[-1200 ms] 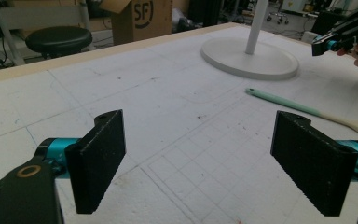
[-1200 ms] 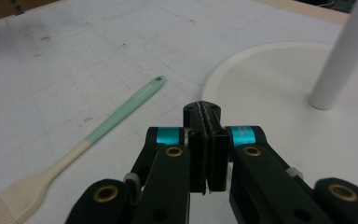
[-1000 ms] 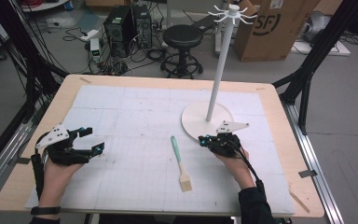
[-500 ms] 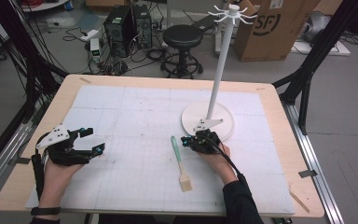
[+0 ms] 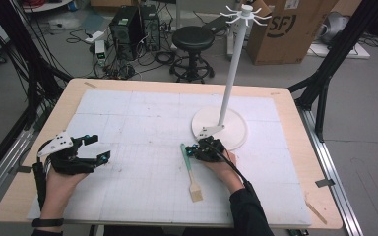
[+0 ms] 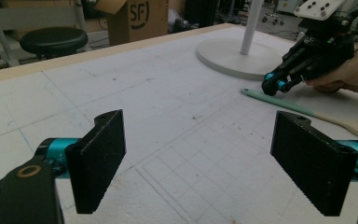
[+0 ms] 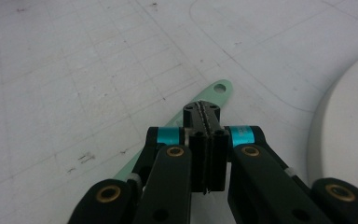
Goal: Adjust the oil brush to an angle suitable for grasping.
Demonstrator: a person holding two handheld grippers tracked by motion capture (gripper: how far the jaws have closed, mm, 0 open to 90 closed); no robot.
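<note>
A spatula [image 5: 189, 164] with a mint-green handle and a wooden blade lies flat near the table's middle, blade toward the person. My right gripper [image 5: 191, 151] hovers at the handle's far part, its jaws pressed together with nothing between them. In the right gripper view, the handle's hole end [image 7: 216, 88] pokes out just past the shut tips [image 7: 201, 109]. My left gripper [image 5: 100, 147] rests at the table's left side, open and empty, jaws wide apart [image 6: 200, 158]. From there the spatula [image 6: 284, 103] and the right gripper [image 6: 272, 86] are seen to the right.
A white hanger stand with a round base [image 5: 231, 129] and a tall pole [image 5: 231, 73] stands just behind and right of the right gripper; its base [image 7: 349, 121] is close beside the jaws. A white gridded mat [image 5: 142, 123] covers the wooden table.
The right gripper has moved left, away from the stand's base and over to the spatula's handle. The left gripper has stayed where it was, still open.
</note>
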